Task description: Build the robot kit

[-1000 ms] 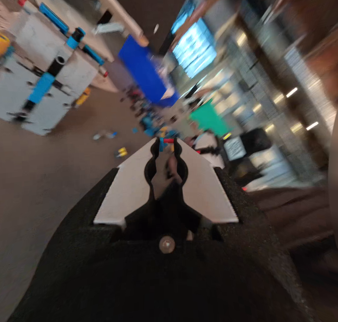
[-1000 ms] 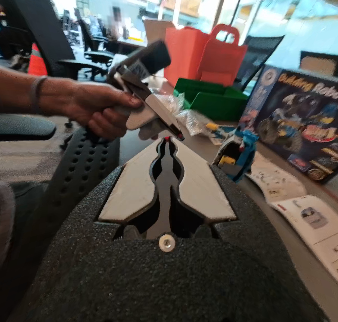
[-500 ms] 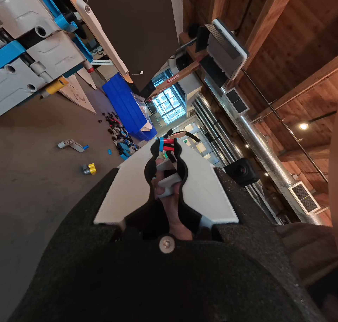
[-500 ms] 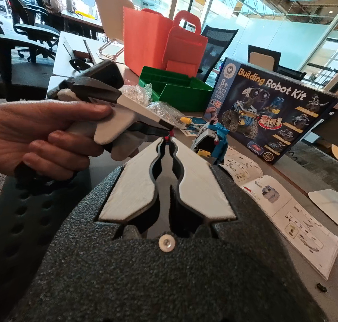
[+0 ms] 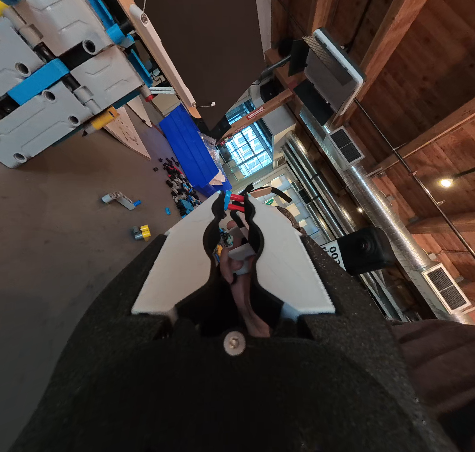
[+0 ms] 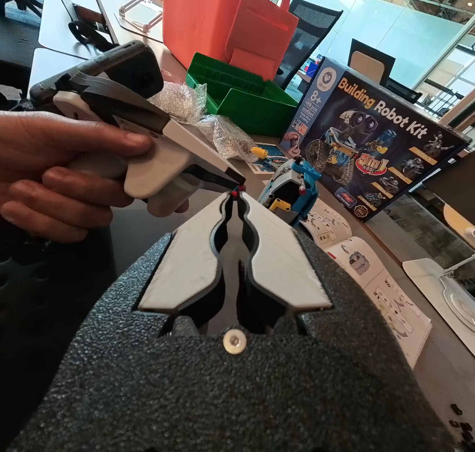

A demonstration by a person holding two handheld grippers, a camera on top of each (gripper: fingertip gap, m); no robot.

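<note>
My left gripper (image 5: 233, 198) is shut on a small blue piece with two red pins (image 5: 235, 202), held in the air above the table. My right gripper (image 6: 234, 195) is shut on a small red pin (image 6: 234, 194). The two grippers meet tip to tip: in the right wrist view the left gripper (image 6: 237, 181), held by a hand (image 6: 59, 164), touches down on the red pin from the upper left. In the left wrist view the right gripper's handle and a hand (image 5: 237, 267) show through the gap between my fingers, with its black camera (image 5: 365, 249) to the right.
A grey and blue robot model (image 6: 290, 182) stands on the grey table (image 5: 51, 247) and looms large at upper left (image 5: 64, 79). Behind are the kit box (image 6: 372, 144), green bin (image 6: 244, 92), orange bag (image 6: 226, 23), bubble wrap (image 6: 223, 136), booklet (image 6: 359, 272). Blue bin (image 5: 190, 146), small-parts pile (image 5: 180, 187). The grippers are tip to tip, or close to it.
The left view was swinging and blurred a second ago and is now steady. The left gripper has come down and closer, so its tips now meet the right gripper's tips.
</note>
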